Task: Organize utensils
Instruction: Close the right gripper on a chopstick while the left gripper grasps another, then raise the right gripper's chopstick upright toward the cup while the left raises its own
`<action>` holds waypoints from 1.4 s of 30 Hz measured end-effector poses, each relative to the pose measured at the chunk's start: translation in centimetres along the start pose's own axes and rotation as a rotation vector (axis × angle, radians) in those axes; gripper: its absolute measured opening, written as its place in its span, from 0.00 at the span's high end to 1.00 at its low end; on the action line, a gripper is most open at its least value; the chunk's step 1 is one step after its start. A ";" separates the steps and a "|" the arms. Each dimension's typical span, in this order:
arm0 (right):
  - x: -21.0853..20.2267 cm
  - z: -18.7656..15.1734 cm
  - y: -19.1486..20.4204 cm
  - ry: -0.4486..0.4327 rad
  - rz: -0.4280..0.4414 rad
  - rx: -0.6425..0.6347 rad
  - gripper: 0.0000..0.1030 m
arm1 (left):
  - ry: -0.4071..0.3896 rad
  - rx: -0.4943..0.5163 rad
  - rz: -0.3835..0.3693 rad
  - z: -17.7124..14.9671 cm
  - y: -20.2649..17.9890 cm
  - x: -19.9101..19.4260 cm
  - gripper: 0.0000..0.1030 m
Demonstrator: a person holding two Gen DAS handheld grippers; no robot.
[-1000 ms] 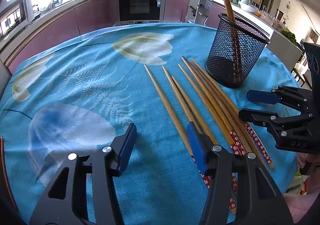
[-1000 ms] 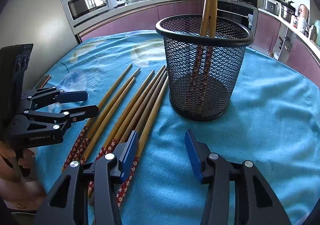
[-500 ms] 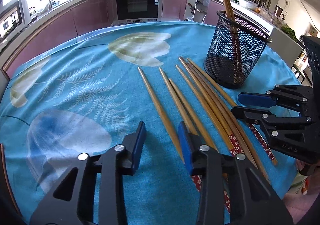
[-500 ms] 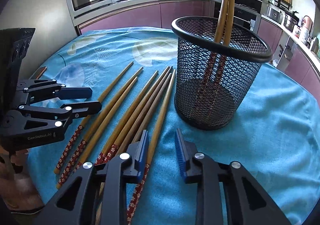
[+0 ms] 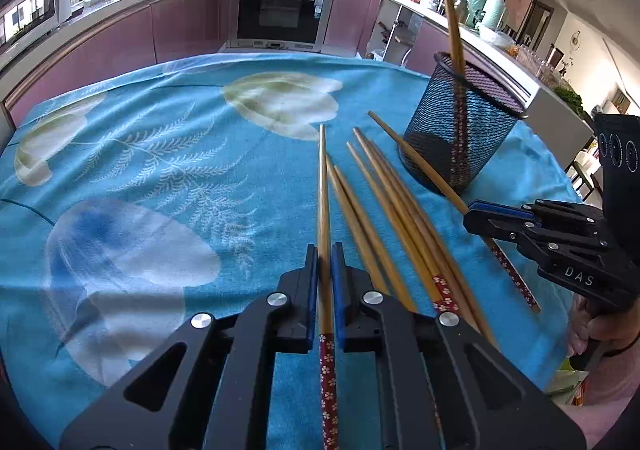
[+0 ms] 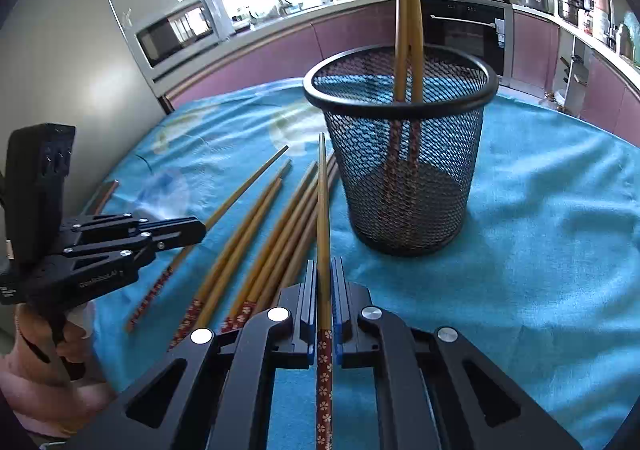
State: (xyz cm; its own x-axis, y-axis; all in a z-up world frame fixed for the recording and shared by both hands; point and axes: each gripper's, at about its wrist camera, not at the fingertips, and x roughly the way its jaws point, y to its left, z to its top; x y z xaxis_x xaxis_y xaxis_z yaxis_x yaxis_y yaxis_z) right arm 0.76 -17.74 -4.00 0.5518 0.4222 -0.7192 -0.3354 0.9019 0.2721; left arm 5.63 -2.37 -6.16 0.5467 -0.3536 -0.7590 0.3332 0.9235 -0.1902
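The left gripper (image 5: 325, 262) is clamped on one chopstick (image 5: 323, 201), which runs straight forward between its blue pads with the red flowered end trailing back under the frame. The right gripper (image 6: 325, 278) is likewise closed on another chopstick (image 6: 322, 209), its bare tip pointing toward the black mesh holder (image 6: 404, 153). Just beside the left gripper, the loose chopsticks (image 5: 384, 209) lie fanned on the blue floral tablecloth (image 5: 160, 169), tips toward the holder. The holder stands upright near them, with two chopsticks (image 6: 406, 9) leaning inside it, flowered ends down. Kitchen cabinets (image 5: 180, 25) curve behind the table.
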 end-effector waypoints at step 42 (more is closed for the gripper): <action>-4.1 1.5 1.0 -0.105 0.070 -0.062 0.94 | -0.090 0.068 -0.129 2.2 -1.5 -4.6 0.93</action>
State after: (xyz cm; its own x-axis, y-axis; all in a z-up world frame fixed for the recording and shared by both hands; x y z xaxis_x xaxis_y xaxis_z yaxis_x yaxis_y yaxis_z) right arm -0.67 -18.48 0.21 0.6010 0.4943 -0.6280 -0.4208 0.8638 0.2772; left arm 4.34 -2.51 -1.02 0.5615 -0.4836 -0.6715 0.4550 0.8582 -0.2377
